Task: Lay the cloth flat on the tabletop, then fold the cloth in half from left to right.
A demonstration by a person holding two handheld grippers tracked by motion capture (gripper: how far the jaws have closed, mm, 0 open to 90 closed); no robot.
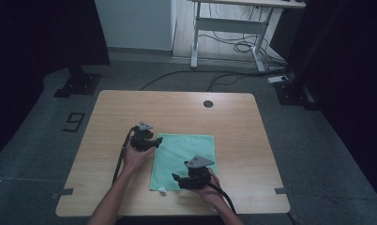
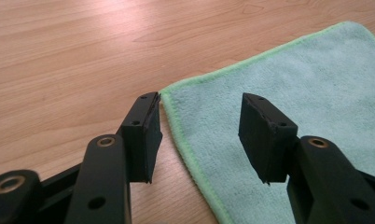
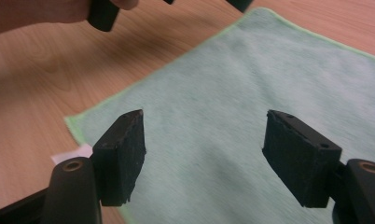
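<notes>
Dim grey floor (image 1: 32,140), far white desk (image 1: 233,23)

You have 1 pale green cloth (image 1: 184,159) lying flat and spread open on the wooden table (image 1: 233,117), its brighter green hem showing, a small white tag (image 1: 162,190) at its near-left corner.

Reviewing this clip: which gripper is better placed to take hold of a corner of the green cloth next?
Probably the left gripper: its open jaws straddle a corner of the green cloth, the hem running between them. The right gripper, also open, hovers over the cloth's middle, its nearest corner off to one side.
</notes>
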